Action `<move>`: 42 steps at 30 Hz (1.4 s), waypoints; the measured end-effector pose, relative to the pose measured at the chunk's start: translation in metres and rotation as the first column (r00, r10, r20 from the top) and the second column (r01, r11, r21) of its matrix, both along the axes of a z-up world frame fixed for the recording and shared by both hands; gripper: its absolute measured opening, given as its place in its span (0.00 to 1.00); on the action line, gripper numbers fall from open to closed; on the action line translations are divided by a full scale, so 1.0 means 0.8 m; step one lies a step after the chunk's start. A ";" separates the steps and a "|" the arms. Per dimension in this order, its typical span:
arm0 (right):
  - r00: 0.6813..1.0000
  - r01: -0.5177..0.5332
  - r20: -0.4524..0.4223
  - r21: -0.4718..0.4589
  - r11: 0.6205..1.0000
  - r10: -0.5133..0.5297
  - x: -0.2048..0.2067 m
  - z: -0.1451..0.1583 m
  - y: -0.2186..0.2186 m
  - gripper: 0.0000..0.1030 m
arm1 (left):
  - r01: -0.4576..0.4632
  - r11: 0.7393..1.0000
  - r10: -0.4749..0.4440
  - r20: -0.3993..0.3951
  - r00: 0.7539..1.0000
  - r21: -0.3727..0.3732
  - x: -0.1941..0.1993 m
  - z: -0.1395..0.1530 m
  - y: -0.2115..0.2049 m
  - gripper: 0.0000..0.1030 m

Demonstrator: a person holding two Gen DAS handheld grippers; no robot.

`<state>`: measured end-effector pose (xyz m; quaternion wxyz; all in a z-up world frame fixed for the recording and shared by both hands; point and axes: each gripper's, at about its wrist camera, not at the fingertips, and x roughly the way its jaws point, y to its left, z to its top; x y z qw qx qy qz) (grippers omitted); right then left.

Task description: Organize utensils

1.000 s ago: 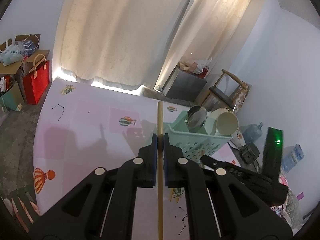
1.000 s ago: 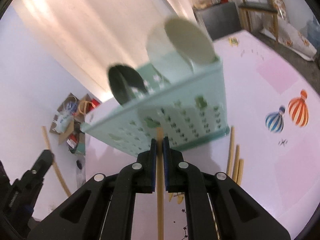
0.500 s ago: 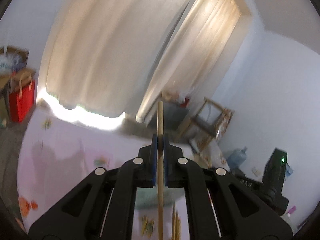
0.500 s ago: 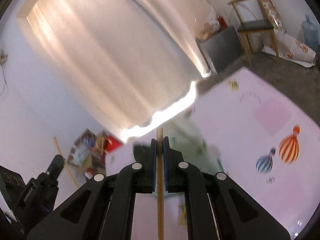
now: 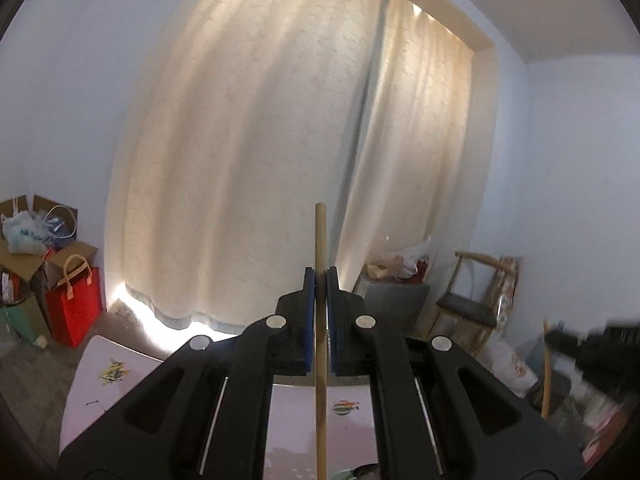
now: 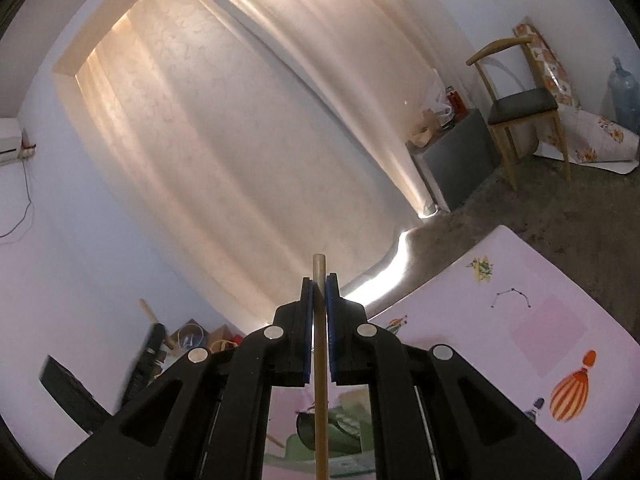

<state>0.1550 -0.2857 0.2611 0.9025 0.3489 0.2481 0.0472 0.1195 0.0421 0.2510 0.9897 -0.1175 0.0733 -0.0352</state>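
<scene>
My left gripper [image 5: 320, 276] is shut on a wooden chopstick [image 5: 321, 236] that runs up between its blue pads and sticks out past the tips, against the curtain. My right gripper [image 6: 319, 282] is shut on a second wooden chopstick [image 6: 319, 364], whose end shows just beyond its pads. Below the right gripper, part of the green utensil basket [image 6: 344, 424] with a dark ladle bowl [image 6: 306, 426] shows between the fingers on the pink table [image 6: 532, 304]. The right gripper with its chopstick appears blurred at the left wrist view's right edge [image 5: 546, 368].
Cream curtains [image 5: 280, 140] fill the background. A wooden chair [image 6: 520, 108] and a grey cabinet [image 6: 452, 160] stand beyond the table's far side. A red bag [image 5: 74, 304] and cardboard boxes sit on the floor at the left. The pink table [image 5: 108, 376] reaches only the lower edge.
Both grippers have risen and tilted upward with their chopsticks still held. The green basket has dropped from the middle of both views to the bottom edge; curtains now fill the frames.
</scene>
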 end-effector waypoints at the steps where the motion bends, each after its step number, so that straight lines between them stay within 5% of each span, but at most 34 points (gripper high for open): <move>1: 1.000 0.002 -0.001 0.010 1.000 -0.002 0.007 -0.002 0.000 0.06 | 0.008 1.000 -0.008 -0.006 1.000 0.012 0.003 -0.012 -0.007 0.04; 8: 0.999 -0.031 0.026 0.003 1.000 0.031 0.056 -0.005 0.031 0.06 | 0.057 0.990 -0.048 -0.070 0.996 0.129 -0.010 -0.067 -0.025 0.04; 18: 0.993 -0.055 0.105 -0.052 0.997 0.060 0.112 -0.020 0.107 0.06 | 0.052 0.998 -0.056 -0.161 0.985 -0.030 -0.038 -0.098 0.039 0.04; 32: 0.971 -0.131 0.154 -0.299 0.945 0.183 0.071 -0.069 0.189 0.07 | 0.063 0.996 -0.073 -0.213 0.974 -0.057 -0.054 -0.100 0.038 0.06; 39: 0.975 -0.185 0.078 -0.243 0.952 0.209 0.068 -0.080 0.173 0.08 | 0.058 0.997 -0.069 -0.201 0.977 -0.060 -0.063 -0.094 0.037 0.40; 42: 0.975 -0.197 0.055 -0.225 0.954 0.215 0.069 -0.074 0.163 0.14 | 0.066 0.997 -0.074 -0.199 0.977 -0.049 -0.065 -0.093 0.037 0.43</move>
